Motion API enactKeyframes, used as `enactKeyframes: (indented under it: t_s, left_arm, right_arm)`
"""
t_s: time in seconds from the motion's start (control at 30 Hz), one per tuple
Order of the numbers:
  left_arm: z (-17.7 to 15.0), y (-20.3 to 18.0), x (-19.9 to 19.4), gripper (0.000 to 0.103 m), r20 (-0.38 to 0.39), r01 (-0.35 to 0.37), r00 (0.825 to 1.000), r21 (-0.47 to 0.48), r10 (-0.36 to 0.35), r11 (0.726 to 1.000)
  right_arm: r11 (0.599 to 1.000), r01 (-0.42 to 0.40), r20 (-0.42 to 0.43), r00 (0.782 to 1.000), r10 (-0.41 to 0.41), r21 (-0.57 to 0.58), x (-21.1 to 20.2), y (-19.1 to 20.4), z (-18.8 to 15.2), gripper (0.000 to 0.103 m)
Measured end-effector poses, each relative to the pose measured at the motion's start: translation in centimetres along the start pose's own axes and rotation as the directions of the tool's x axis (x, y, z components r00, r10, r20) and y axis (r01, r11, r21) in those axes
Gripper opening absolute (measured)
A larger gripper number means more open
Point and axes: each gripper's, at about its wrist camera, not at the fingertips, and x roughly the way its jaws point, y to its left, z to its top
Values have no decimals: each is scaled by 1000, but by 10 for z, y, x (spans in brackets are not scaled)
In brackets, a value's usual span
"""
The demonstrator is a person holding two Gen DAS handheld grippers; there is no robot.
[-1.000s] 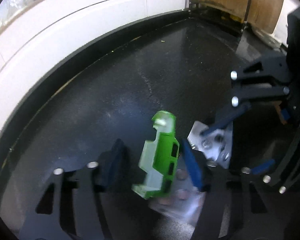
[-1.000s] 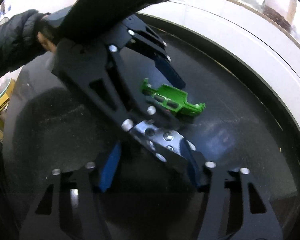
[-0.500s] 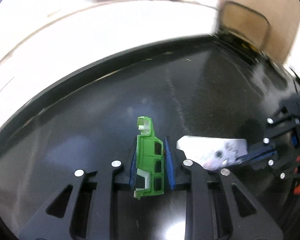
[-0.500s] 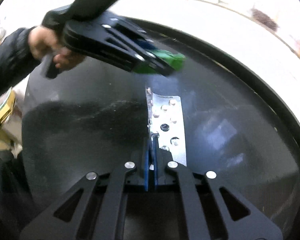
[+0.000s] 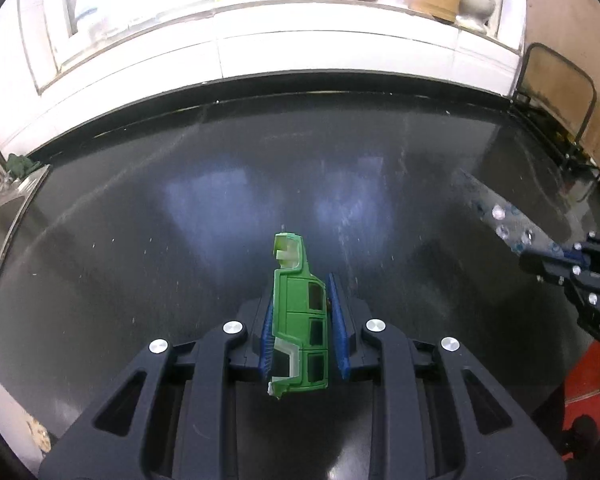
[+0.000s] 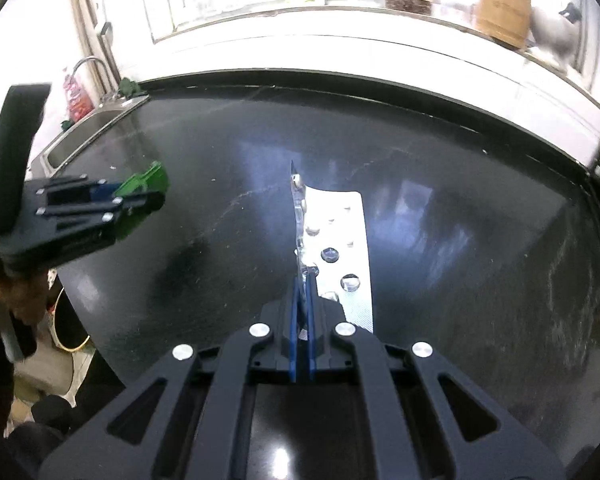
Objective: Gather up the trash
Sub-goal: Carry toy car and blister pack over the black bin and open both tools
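Note:
A green plastic toy-car shell [image 5: 298, 312] is clamped between the blue pads of my left gripper [image 5: 302, 312], held above the black countertop [image 5: 180, 220]. My right gripper [image 6: 301, 300] is shut on the edge of a silver blister pack [image 6: 336, 248], which sticks up and away from the pads. In the left wrist view the right gripper [image 5: 564, 258] shows at the right edge with the blister pack [image 5: 500, 216]. In the right wrist view the left gripper [image 6: 112, 200] shows at the left with the green shell [image 6: 144, 184], a hand behind it.
A steel sink [image 6: 84, 132] lies at the counter's left end, with a tap behind it. A white tiled wall and window ledge [image 5: 300, 40] bearing jars run along the back. A wire-framed board [image 5: 556, 92] stands at the far right corner. Something red [image 5: 584, 392] lies below the counter's right edge.
Both grippers went from open around their items on the counter to shut on them. Both have lifted off the counter and moved apart, and each wrist has rolled upright.

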Motion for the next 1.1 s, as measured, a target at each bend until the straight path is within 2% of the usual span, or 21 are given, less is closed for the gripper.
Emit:
enactKeyframes:
  t_s: [0.13, 0.37, 0.53, 0.7, 0.83, 0.93, 1.03, 1.1]
  left_arm:
    - [-3, -8, -3, 23, 4, 2, 1000, 11, -2, 1000]
    - [-9, 2, -15, 23, 27, -8, 1000, -8, 8, 1000]
    - [-17, 31, -36, 23, 55, -61, 996, -57, 64, 997]
    - [-41, 82, -67, 23, 72, -160, 983, -133, 171, 978]
    - [-76, 132, -96, 23, 54, -246, 963, -225, 264, 943]
    - [-113, 173, -121, 23, 21, -316, 941, -309, 338, 897]
    - [-155, 216, -148, 23, -27, -387, 911, -399, 411, 831]
    - [-188, 241, -164, 23, -72, -433, 888, -461, 453, 775]
  right_arm:
    - [1000, 7, 8, 1000, -7, 12, -4, 2, -4, 5]
    - [1000, 18, 26, 1000, -18, 4, -12, 11, 2, 5]
    - [998, -23, 39, 999, 26, -55, -8, 49, 21, 5]
    - [980, -116, 50, 991, 125, -161, 2, 121, 46, 5]
    - [944, -215, 31, 973, 230, -251, 15, 193, 60, 5]
    - [899, -299, 0, 949, 316, -321, 22, 254, 65, 5]
    - [838, -392, -53, 914, 403, -379, 29, 315, 63, 5]
    - [790, -451, -95, 885, 456, -415, 33, 356, 56, 5]
